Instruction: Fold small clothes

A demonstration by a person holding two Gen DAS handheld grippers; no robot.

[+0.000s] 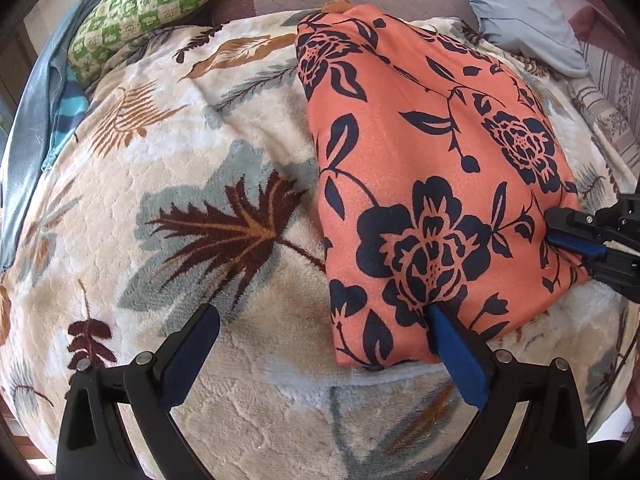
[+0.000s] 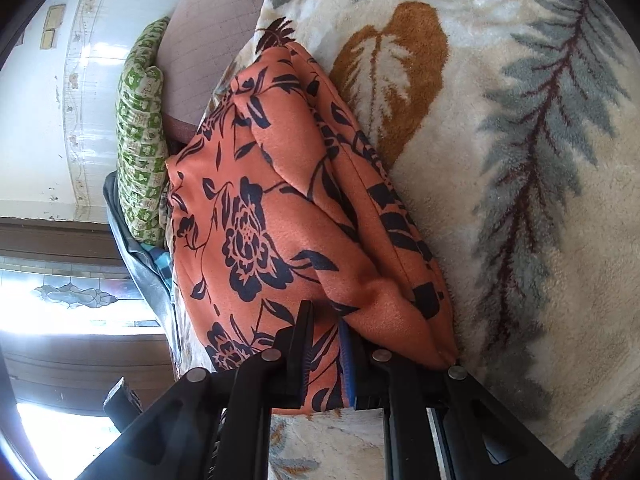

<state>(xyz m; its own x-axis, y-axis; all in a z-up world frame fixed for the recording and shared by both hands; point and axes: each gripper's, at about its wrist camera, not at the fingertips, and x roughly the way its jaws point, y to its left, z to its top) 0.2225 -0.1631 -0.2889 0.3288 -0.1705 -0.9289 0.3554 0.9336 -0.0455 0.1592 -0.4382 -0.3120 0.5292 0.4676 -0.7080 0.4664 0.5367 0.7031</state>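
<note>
An orange garment with dark blue flowers lies folded on a cream leaf-patterned blanket. My left gripper is open at the garment's near edge; its right finger rests on the cloth and its left finger is over the bare blanket. My right gripper is shut on a fold of the garment at its right corner. It also shows at the right edge of the left wrist view.
A green checked cushion lies at the back left beside blue and grey cloths. A pale blue pillow lies at the back right. A tiled wall and window stand beyond the bed.
</note>
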